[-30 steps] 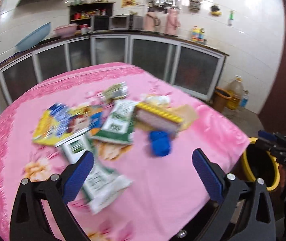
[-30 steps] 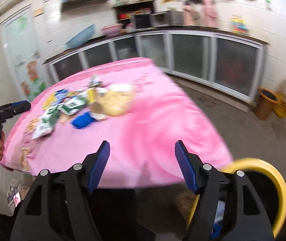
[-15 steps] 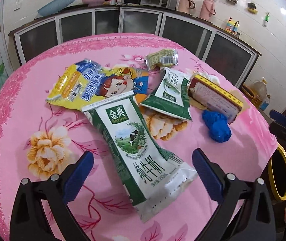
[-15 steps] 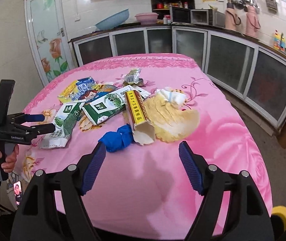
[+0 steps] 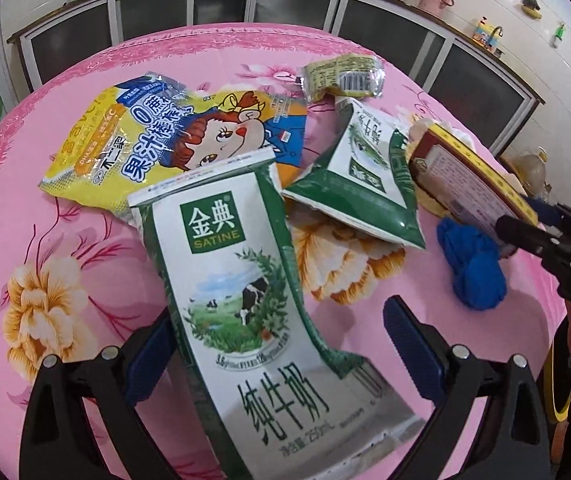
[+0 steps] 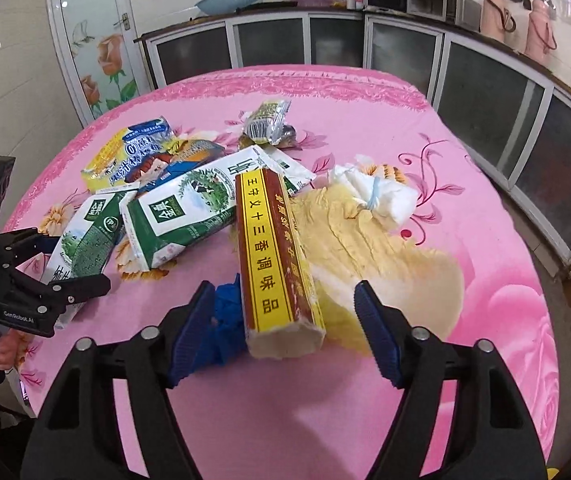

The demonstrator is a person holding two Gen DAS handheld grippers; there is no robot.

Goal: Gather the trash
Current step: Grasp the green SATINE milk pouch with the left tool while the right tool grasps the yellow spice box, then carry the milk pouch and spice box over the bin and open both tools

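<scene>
Trash lies on a pink flowered tablecloth [image 5: 65, 264]. My left gripper [image 5: 273, 356] is open, its fingers either side of a green and white milk pouch [image 5: 241, 304]. Beyond lie a yellow candy bag [image 5: 153, 140], a second milk pouch [image 5: 365, 176], a small wrapper [image 5: 341, 76] and a blue wad [image 5: 473, 268]. My right gripper [image 6: 281, 332] is open around the near end of a brown and yellow spice box [image 6: 273, 260], with the blue wad [image 6: 225, 320] at its left finger. A yellow paper [image 6: 369, 248] and a white tissue [image 6: 373, 192] lie to the right.
Cabinets and a counter [image 6: 425, 40] with appliances ring the far side of the room. A yellow bin rim [image 5: 553, 392] shows past the table's right edge in the left wrist view. The left gripper also shows in the right wrist view [image 6: 25, 280].
Both grippers have moved in and down to the table. The left one now straddles the milk pouch and the right one straddles the spice box. Both stay open.
</scene>
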